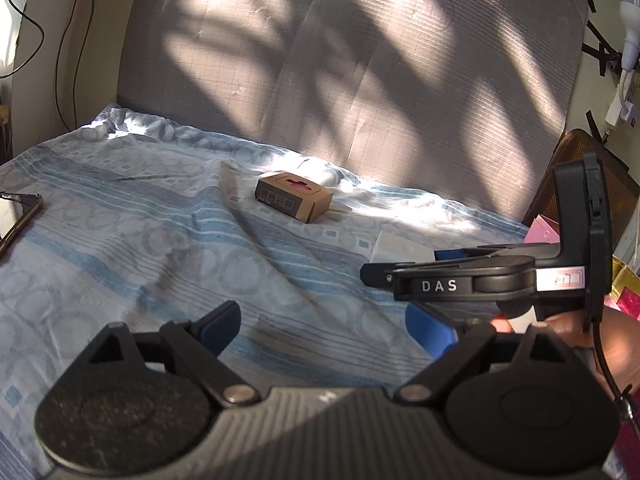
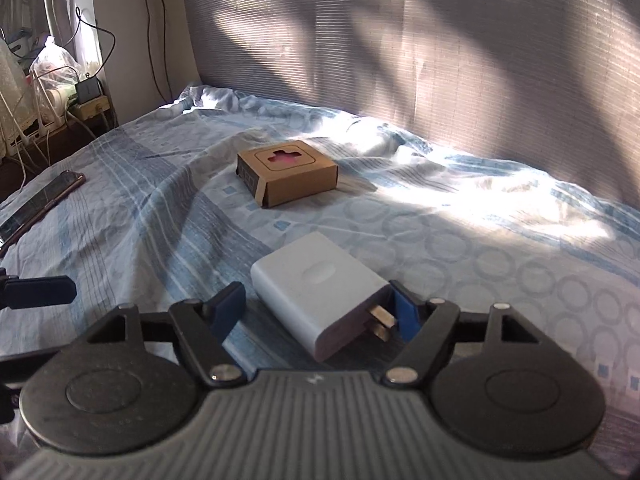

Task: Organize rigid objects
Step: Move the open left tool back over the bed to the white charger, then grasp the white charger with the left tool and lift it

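Here, the right gripper (image 2: 316, 316) is seen with its jaws spread; the white charger (image 2: 320, 292) lies between them on the bed sheet (image 2: 500, 280). The left pad stands clear of the charger's side, while the right pad sits just beside the metal prongs (image 2: 382, 320); contact there cannot be settled from this angle. No pinch is shown.

The left gripper (image 1: 328, 328) is held wide apart over bare sheet, nothing between its fingers.

Beyond the charger, well apart from it toward the grey mat (image 2: 440, 60), a brown cardboard box (image 2: 286, 172) rests flat on the sheet. A phone (image 2: 44, 200) lies at the far left edge of the bed.

Handling, as judged: the charger is taken to be stiff, smooth-shelled and fairly dense, so a slip is possible on its glossy faces. A hold across the two flat side walls, clear of the prongs, is favoured. The box is judged light and crushable, best taken across its short sides with modest pressure. The soft, rumpled sheet gives little support underneath.
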{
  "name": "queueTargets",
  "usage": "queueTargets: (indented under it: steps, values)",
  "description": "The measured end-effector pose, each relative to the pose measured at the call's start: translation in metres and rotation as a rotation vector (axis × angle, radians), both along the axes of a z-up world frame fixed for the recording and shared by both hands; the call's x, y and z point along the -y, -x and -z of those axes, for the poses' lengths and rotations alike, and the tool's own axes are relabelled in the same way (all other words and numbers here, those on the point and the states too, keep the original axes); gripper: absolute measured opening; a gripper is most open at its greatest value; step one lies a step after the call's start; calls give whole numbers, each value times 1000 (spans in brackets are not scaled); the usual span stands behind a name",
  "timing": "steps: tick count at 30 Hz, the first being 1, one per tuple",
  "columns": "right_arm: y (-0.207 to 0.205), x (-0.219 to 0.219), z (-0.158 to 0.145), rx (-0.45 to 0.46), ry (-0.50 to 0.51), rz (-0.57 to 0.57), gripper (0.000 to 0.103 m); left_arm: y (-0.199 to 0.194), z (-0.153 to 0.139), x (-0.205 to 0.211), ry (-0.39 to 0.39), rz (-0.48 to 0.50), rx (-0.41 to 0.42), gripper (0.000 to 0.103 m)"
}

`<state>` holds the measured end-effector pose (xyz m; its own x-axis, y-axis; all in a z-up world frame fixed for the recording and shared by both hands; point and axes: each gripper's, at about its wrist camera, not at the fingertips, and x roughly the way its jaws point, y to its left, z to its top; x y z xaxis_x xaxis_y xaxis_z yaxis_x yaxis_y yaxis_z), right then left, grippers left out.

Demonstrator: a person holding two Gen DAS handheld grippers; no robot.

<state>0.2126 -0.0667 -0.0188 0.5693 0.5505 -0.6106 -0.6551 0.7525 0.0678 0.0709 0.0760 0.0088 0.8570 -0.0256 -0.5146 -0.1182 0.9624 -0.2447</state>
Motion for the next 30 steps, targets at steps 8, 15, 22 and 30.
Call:
queueTargets:
  steps: [8, 15, 22, 30]
  values:
    - [23, 8, -1, 25, 21, 24, 72, 0, 0, 0, -1, 2, -1, 93]
    - [57, 32, -2, 7, 23, 42, 72, -1, 0, 3, -10, 19, 0, 94]
    - [106, 62, -2, 16, 20, 98, 72, 0, 0, 4, -18, 37, 0, 94]
    - [163, 86, -3, 13, -23, 143, 72, 0, 0, 8, -32, 64, 1, 94]
